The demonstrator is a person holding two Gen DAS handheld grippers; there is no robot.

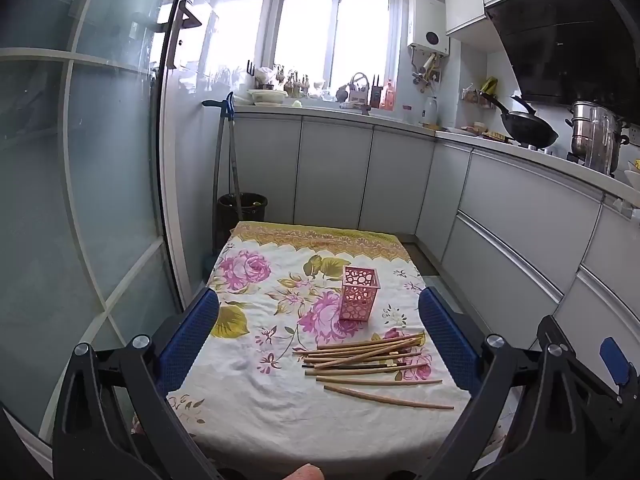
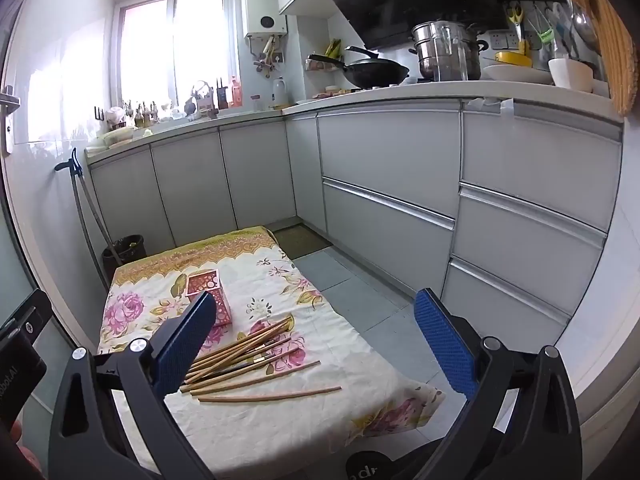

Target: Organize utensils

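Observation:
A pile of several wooden chopsticks (image 1: pixel 368 360) lies on the flowered tablecloth (image 1: pixel 248 400), toward its right side. A pink perforated holder (image 1: pixel 359 294) stands upright just behind the pile and looks empty. My left gripper (image 1: pixel 318 332) is open and empty, held above the table's near edge, with the pile and holder between its blue pads. In the right wrist view the chopsticks (image 2: pixel 244 360) and the holder (image 2: pixel 210 296) sit left of center. My right gripper (image 2: pixel 316 340) is open and empty, held above the table's right side; its left pad (image 2: pixel 184 348) hides part of the holder.
The small table stands in a narrow kitchen. Grey cabinets (image 2: pixel 392 184) run along the back and right. A black bin (image 1: pixel 242 210) and mop handles (image 1: pixel 226 152) stand behind the table on the left. A glass door (image 1: pixel 80 200) is on the left.

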